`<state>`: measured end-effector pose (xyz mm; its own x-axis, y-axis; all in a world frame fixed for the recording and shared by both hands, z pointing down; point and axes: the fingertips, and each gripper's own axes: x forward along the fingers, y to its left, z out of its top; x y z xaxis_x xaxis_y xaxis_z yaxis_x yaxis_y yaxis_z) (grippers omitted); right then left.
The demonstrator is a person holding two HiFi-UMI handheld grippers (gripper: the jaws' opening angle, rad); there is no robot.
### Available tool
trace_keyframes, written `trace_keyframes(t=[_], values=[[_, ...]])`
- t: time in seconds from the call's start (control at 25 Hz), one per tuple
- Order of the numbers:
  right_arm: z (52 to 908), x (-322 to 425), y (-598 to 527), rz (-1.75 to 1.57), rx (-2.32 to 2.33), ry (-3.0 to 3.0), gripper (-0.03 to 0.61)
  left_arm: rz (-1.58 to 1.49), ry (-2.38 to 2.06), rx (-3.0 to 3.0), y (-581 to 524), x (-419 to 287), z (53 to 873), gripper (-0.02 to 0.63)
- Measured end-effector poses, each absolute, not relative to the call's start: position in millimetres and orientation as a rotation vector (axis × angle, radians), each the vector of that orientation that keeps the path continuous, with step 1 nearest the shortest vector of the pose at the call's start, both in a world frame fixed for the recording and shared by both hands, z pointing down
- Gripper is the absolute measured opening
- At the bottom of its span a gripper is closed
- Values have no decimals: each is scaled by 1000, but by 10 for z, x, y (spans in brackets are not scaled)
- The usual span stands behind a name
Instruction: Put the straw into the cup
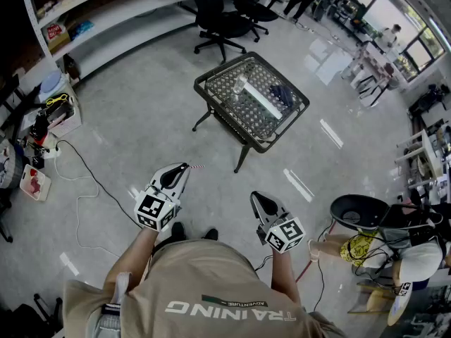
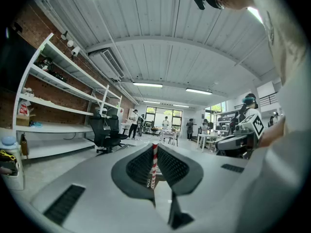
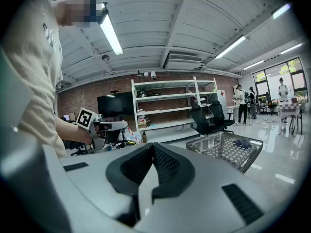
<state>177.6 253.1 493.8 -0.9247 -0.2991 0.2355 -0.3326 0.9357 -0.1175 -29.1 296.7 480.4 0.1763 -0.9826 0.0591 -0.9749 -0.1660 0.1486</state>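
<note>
Straw (image 2: 154,164), red-white striped, between ribbed jaws

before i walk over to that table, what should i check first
1. Straw secured: ok. The striped straw is clamped between the jaws of the left gripper.
2. Other gripper free: ok. The right gripper is shut with nothing in it.
3. Cup located: cannot tell. No cup can be made out on the mesh table from here.
4. Straw within reach of the table: not ok. Both grippers are well short of it.
5. Walking path: ok. The cable lies off to the left, not between the person and the table.
</note>
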Motion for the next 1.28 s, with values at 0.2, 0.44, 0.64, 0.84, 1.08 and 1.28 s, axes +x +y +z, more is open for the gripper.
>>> trace_keyframes(t=[0.2,0.44,0.64,0.84,1.08,1.28], values=[[5083,1682,2522,257,478,-2843,18,-80,-1915,2297,2932,-416,4843,37],[5258,1458,2465,318,510,-2820,18,-71,-1879,2283,2964,-669,4990,37],[5233,1218,2527,316,515,-2853,18,-78,-1824,2291,2958,-820,5048,37],[5263,1187,2451,335,561,-2844,18,-71,-1791,2312,2757,-845,5042,37],[5477,1232,2161,417,634,-2814,20,-13,-1739,2347,2438,-869,5041,37],[5357,1119,1487,421,616,-2838,18,-38,-1770,2331,1878,-970,4835,37]])
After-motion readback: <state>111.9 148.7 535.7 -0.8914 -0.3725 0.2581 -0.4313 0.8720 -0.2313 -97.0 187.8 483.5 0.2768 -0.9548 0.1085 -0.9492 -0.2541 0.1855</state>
